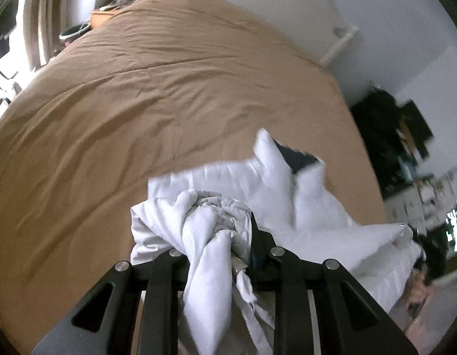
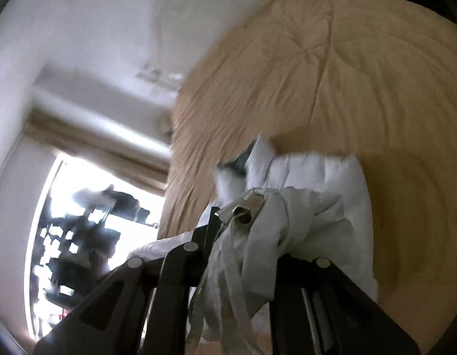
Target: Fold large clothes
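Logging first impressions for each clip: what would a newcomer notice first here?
A white padded jacket bunched in the foreground, both grippers clamped on it: the left gripper on one wad, the right gripper on another. Behind it spreads a wrinkled tan bedspread, filling most of both views.

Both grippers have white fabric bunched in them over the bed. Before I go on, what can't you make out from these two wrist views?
- Left wrist view: the left gripper fingertips are buried in the white garment.
- Right wrist view: the right gripper pads are wrapped in cloth too.
- Both views: the garment's type and lower edge, blurred and cut off at the bottom.
- The dark patch on it: too blurred to identify.
- The tan bedcover runs past the frame.
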`<action>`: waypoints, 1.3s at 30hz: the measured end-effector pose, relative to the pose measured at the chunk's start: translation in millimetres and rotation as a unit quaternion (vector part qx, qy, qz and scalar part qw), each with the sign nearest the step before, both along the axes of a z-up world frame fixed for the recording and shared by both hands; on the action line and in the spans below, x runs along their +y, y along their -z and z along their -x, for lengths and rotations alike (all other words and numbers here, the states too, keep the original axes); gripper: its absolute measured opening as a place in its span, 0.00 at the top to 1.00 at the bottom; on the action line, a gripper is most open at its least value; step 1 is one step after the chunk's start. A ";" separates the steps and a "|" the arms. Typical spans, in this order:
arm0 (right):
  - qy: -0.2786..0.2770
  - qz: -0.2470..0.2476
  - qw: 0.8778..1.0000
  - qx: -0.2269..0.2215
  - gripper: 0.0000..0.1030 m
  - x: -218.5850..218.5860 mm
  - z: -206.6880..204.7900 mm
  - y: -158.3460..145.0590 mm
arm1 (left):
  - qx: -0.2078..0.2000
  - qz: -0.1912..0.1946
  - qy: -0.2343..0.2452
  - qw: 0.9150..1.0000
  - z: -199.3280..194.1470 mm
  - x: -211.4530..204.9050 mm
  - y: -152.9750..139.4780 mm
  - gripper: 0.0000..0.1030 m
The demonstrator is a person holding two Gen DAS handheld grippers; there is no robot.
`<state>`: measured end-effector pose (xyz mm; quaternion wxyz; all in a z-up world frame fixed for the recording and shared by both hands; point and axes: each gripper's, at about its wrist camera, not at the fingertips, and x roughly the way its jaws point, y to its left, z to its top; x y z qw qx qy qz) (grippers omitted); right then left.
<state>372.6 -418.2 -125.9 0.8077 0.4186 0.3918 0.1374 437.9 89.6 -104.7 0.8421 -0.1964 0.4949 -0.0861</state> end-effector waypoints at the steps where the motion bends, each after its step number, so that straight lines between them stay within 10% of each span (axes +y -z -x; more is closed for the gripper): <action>1: 0.010 0.002 1.000 0.008 0.86 0.6 -17.2 10.5 | 0.007 -0.004 -0.014 1.000 -20.6 -4.4 16.7 0.76; 6: 0.065 0.005 0.995 0.078 0.81 -1.5 -73.6 101.1 | 0.075 -0.039 -0.062 0.994 -63.7 -23.9 122.2 0.74; 9: 0.058 -0.043 0.989 0.127 0.81 -4.5 -86.8 152.6 | 0.045 -0.069 -0.065 0.994 -56.5 -34.3 138.2 0.74; 14: 0.058 -0.104 0.989 0.092 0.66 -16.7 -61.6 139.7 | 0.044 -0.069 -0.053 0.995 -59.2 -33.6 138.6 0.74; 15: 0.061 -0.096 0.991 0.075 0.48 -18.4 -48.7 122.4 | 0.043 -0.066 -0.054 0.995 -58.9 -32.0 140.0 0.74; 16: 0.063 -0.082 0.993 0.056 0.20 -18.6 -38.2 107.2 | 0.040 -0.065 -0.056 0.996 -58.4 -30.9 140.7 0.74; 18: 0.089 -0.010 0.996 -0.004 0.00 -12.5 -4.9 64.6 | 0.034 -0.067 -0.060 0.995 -58.3 -31.8 141.7 0.73; 23: 0.052 0.183 0.976 -0.102 0.00 79.9 54.2 13.8 | 0.026 -0.088 -0.059 0.994 -55.0 -43.5 145.1 0.73; 27: 0.001 0.283 0.949 -0.136 0.00 168.5 52.9 33.1 | 0.026 -0.090 -0.058 0.994 -53.9 -44.5 145.2 0.73; 30: -0.033 0.358 0.930 -0.081 0.00 209.3 29.5 84.5 | 0.036 -0.082 -0.054 0.995 -55.2 -42.1 143.5 0.73; 34: -0.042 0.436 0.897 -0.068 0.00 221.4 16.4 137.6 | 0.067 0.007 -0.070 0.995 -61.8 -13.3 126.6 0.69; 39: -0.042 0.423 0.904 -0.052 0.00 217.1 16.3 143.0 | 0.090 0.110 -0.091 0.986 -64.5 33.7 85.7 0.66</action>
